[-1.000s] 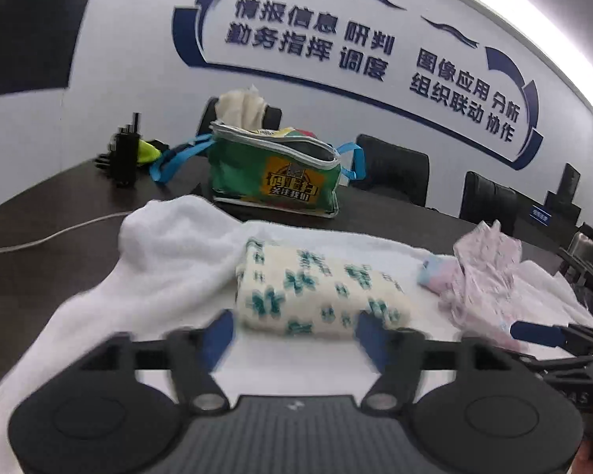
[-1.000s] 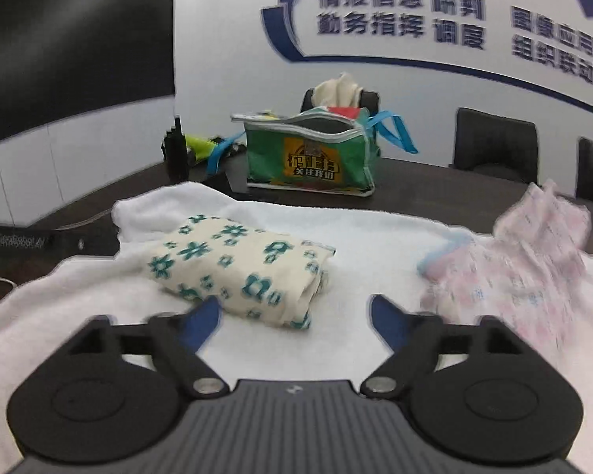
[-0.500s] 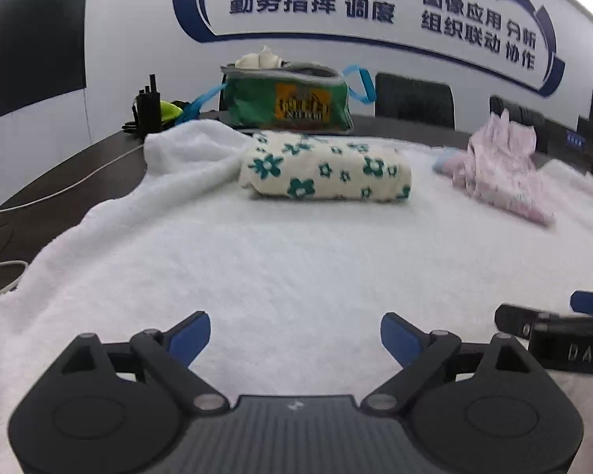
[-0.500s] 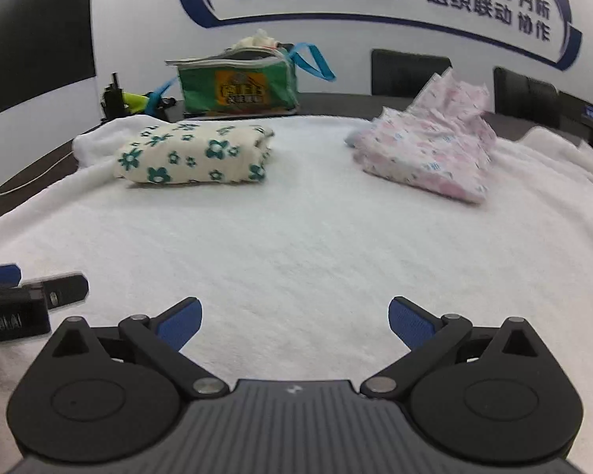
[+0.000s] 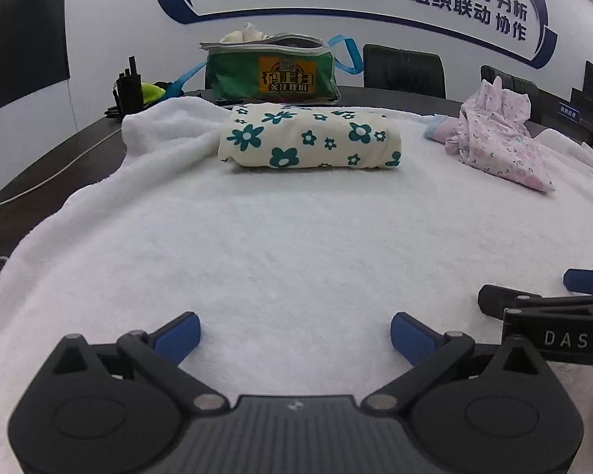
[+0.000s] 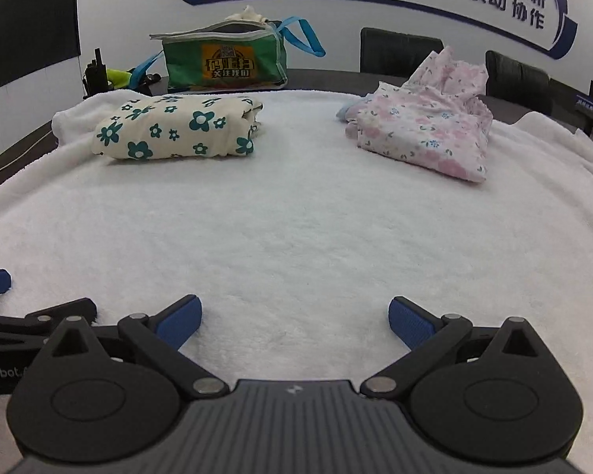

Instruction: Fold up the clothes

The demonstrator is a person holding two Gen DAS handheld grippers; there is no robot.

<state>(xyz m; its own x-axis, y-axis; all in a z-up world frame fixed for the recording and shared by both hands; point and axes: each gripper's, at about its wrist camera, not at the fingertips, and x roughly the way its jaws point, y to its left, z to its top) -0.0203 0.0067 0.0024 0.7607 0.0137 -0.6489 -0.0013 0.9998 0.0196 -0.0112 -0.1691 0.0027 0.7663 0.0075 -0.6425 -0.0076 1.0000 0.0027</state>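
Room: white wall with blue lettering, dark chairs behind a dark tabletop (image 5: 79, 146) covered by a white towel (image 5: 296, 245).
Left tongs (image 5: 295, 333): jaws have just been opening and now stand wide apart with nothing between them, low over bare towel; a second ago they were close up to the floral bundle, now well back from it.
Right tongs (image 6: 295, 318): likewise spread wide and empty, jaws just opened, also pulled back and lowered.
Folded piece: cream garment with teal flowers (image 5: 310, 138) lies as a neat bundle at the far left of the towel, in front of the green bag (image 5: 272, 71).
Unfolded piece: pink floral garment (image 6: 423, 126) lies crumpled at the far right, apart from the bundle.
Meaning: one garment looks finished and released; the pink one is likely next.
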